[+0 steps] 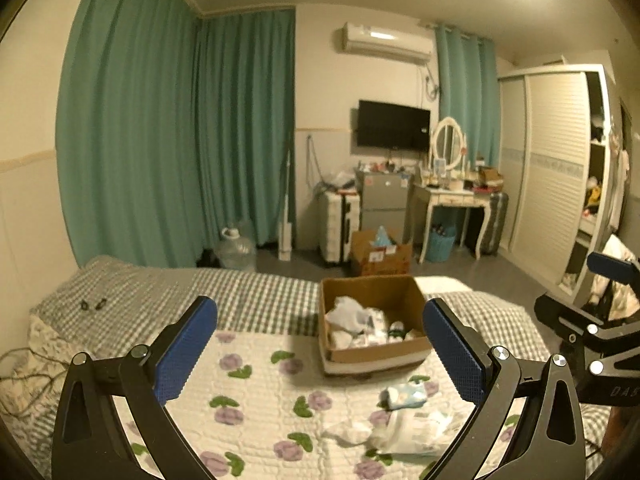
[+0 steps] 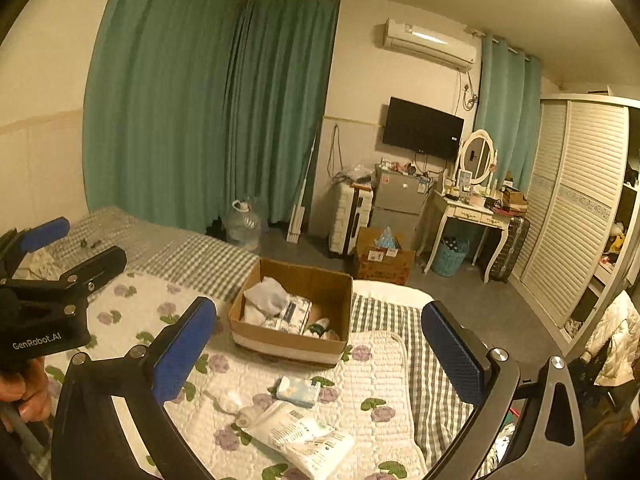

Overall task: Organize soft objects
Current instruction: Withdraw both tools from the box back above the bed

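Both grippers, left and right, hang spread wide and empty over the flowered quilt; the open brown cardboard box sits ahead, white plastic packets lying loose nearby.

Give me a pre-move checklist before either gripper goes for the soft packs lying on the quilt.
1. Left gripper open and holding nothing: ok.
2. Right gripper open and holding nothing: ok.
3. Open brown cardboard box upright on the bed, with room left inside: ok.
4. Small light-blue tissue pack lying free on the floral quilted blanket, nothing on top of it: ok.
5. Large white plastic-wrapped pack unobstructed: ok, though a small white rolled item sits against its edge.
6. Contents of the white pack soft enough to pinch: cannot tell.
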A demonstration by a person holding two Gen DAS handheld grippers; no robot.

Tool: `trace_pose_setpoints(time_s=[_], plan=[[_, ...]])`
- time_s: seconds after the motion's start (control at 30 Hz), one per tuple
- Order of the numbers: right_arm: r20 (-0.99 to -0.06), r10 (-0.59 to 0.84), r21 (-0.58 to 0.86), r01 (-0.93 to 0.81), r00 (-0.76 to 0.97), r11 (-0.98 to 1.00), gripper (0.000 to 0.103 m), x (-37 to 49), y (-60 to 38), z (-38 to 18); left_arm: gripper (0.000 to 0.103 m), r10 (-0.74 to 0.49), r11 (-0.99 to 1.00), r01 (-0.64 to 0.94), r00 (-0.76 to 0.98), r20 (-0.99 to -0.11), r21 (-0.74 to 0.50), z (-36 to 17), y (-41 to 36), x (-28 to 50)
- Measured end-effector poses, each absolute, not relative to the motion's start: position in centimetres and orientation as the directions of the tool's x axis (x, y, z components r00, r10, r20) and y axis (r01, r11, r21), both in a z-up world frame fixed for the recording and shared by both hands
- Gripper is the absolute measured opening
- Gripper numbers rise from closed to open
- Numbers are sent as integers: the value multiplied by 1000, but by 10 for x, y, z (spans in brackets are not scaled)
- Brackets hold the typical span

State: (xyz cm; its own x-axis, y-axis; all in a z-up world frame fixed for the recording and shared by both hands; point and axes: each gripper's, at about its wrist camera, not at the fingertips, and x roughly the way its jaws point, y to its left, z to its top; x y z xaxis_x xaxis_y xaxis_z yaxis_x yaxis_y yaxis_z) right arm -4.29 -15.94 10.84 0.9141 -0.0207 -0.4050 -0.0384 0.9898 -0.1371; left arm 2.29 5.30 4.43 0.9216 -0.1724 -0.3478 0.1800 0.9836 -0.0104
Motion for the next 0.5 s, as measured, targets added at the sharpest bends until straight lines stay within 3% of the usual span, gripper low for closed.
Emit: trace_pose_setpoints(time_s=[0.5], plan=[[-531,-29,-123,-44,847,991,103,22,-164,40,103,-170,980,198,841,-514,0,-22,42,73]])
